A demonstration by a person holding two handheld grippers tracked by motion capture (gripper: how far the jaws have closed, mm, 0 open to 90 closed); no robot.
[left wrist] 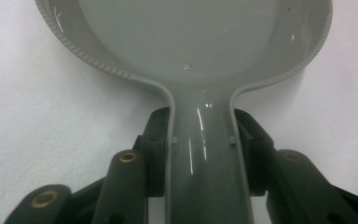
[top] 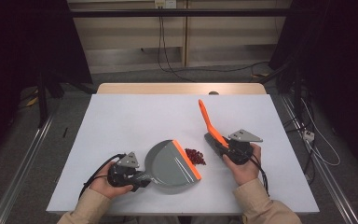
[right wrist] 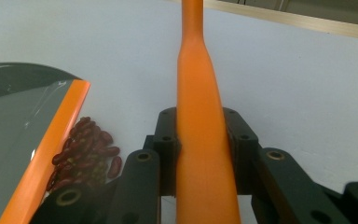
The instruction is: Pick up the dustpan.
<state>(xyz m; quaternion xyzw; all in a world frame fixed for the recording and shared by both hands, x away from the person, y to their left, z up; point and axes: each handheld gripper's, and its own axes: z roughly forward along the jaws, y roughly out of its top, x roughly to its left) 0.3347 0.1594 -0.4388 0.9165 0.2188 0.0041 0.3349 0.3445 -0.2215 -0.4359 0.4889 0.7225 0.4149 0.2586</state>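
Both tools look like light, stiff plastic: the left gripper [top: 137,176] is clamped on the neck of the grey dustpan with the orange lip [top: 172,163] lying on the white bench [top: 121,116], the right gripper [top: 226,147] is clamped on the orange-handled brush [top: 209,122], probably low on its handle, and the loose dark red beans [top: 195,156] by the lip will scatter easily.

No lettering, label or number can be read anywhere, though small marks may escape these soft views.

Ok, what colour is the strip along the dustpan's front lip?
Orange, on the grey dustpan; the strip shows best in the right gripper view, beside the beans.
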